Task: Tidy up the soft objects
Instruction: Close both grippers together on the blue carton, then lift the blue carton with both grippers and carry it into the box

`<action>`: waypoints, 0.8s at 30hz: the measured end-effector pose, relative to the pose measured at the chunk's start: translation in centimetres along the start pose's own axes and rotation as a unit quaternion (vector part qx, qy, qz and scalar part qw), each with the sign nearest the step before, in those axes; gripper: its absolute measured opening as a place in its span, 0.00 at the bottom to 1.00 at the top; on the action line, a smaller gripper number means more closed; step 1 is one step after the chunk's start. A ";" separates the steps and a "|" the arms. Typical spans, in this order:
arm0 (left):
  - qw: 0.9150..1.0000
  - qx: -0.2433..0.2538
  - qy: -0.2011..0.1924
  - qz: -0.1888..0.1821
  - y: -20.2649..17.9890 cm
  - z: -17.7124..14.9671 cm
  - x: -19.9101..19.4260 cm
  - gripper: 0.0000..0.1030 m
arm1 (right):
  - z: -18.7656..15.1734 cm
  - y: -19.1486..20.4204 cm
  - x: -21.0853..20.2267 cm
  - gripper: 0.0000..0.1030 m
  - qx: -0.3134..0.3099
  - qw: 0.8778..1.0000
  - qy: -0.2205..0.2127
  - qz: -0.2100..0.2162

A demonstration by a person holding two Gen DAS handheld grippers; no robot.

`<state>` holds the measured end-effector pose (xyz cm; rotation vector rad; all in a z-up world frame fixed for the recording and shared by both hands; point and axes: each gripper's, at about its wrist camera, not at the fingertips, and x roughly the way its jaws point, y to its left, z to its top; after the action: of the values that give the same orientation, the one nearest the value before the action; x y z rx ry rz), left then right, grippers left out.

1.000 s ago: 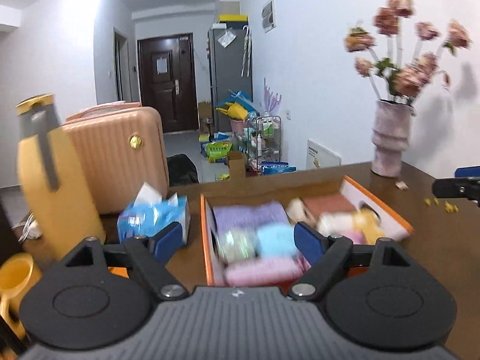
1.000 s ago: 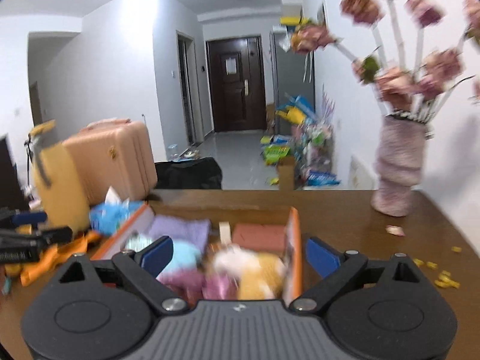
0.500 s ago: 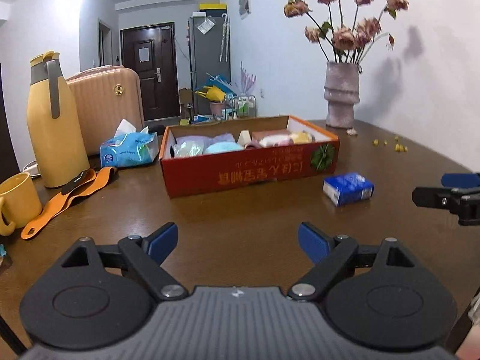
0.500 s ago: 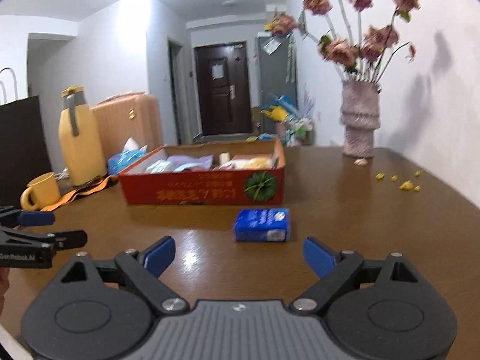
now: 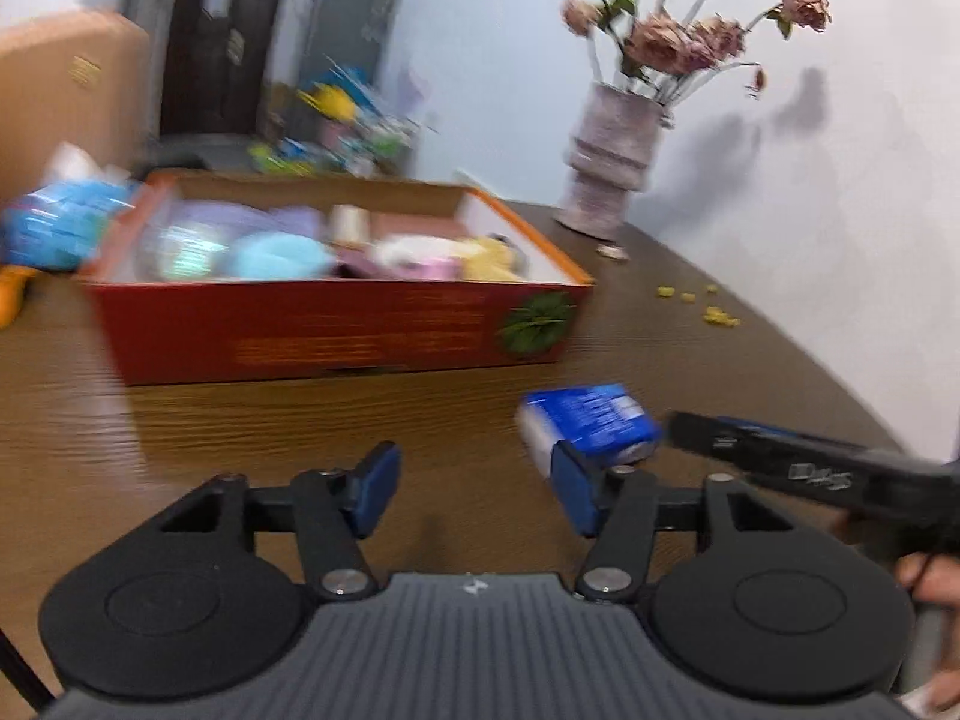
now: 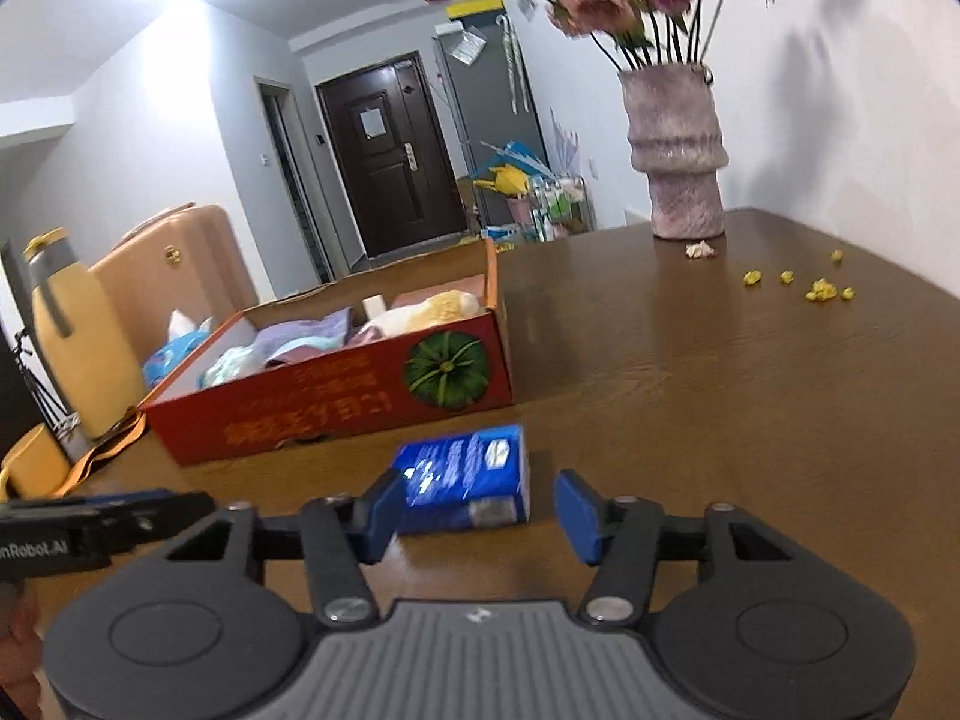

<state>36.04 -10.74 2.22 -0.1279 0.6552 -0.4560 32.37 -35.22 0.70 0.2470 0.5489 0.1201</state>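
1. Half a second ago both of my tongs hung back from the blue tissue pack (image 6: 465, 480); now they have dropped in low over the bench (image 6: 690, 360) and sit right at it, so the pick-up has begun.

2. My right tongs (image 6: 474, 513) are about half open and closing. The pack lies between the pads, the left pad at its edge, the right pad clear of it: no grip yet.

3. My left tongs (image 5: 474, 489) are also about half open and closing, with only bare bench between them. The pack (image 5: 585, 423) lies at one o'clock, just beyond the right pad.

4. In the left view, my right tongs (image 5: 798, 468) reach in from three o'clock towards the pack.

5. The red cardboard box (image 6: 336, 387) lies at eleven o'clock behind the pack in the right view, already loaded with folded cloths and soft toys. I judge the pack belongs there.

6. Around: a vase of dried roses (image 6: 675, 162) at one o'clock, yellow crumbs (image 6: 819, 288) near it, a yellow jug (image 6: 81, 348) and a peach suitcase (image 6: 174, 276) at ten o'clock.

7. Nothing blocks the way; the box's near wall must be cleared on the lift.
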 end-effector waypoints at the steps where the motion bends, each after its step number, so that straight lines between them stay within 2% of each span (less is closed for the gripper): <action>1: 1.000 0.000 0.010 -0.012 -0.3 0.5 1.4 0.45 | 0.4 -0.3 0.8 0.46 0.005 1.000 0.002 0.003; 2: 1.000 0.002 0.019 -0.020 -0.6 1.0 2.7 0.44 | 0.7 -0.5 1.7 0.43 0.010 1.000 0.007 0.003; 4: 0.999 -0.003 0.037 -0.034 -0.9 1.9 5.3 0.37 | 1.2 -0.9 3.2 0.40 0.018 1.000 0.014 0.003; 6: 0.997 -0.016 0.059 -0.052 -1.0 2.2 7.2 0.32 | 1.3 -1.3 4.4 0.28 0.027 0.999 0.024 0.009; 8: 0.994 -0.029 0.081 -0.070 -0.8 2.3 8.6 0.28 | 1.3 -1.7 5.4 0.22 0.039 0.998 0.038 0.016; 10: 0.993 -0.036 0.084 -0.073 -0.6 1.9 8.9 0.24 | 1.0 -1.7 5.7 0.21 0.046 0.998 0.042 0.024; 12: 0.994 -0.034 0.081 -0.072 -0.3 1.2 8.0 0.24 | 0.7 -1.2 5.4 0.21 0.039 0.998 0.043 0.029; 15: 0.994 -0.046 0.081 -0.060 0.8 -0.2 5.5 0.24 | -0.1 -0.1 4.6 0.21 0.030 0.996 0.057 0.057; 20: 0.992 -0.094 0.077 -0.040 2.5 -4.4 -1.5 0.28 | -2.6 3.3 2.3 0.23 0.000 0.989 0.085 0.120; 22: 0.989 -0.102 0.087 -0.060 2.3 -5.7 -3.8 0.35 | -3.2 4.8 1.7 0.25 -0.020 0.987 0.087 0.136; 24: 0.989 -0.085 0.084 -0.087 1.9 -6.2 -6.0 0.41 | -3.3 5.9 1.6 0.25 -0.021 0.987 0.079 0.136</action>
<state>28.79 -6.19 0.23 -0.3123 0.8522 -0.5820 31.75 -28.64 -1.25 0.2728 0.6680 0.4181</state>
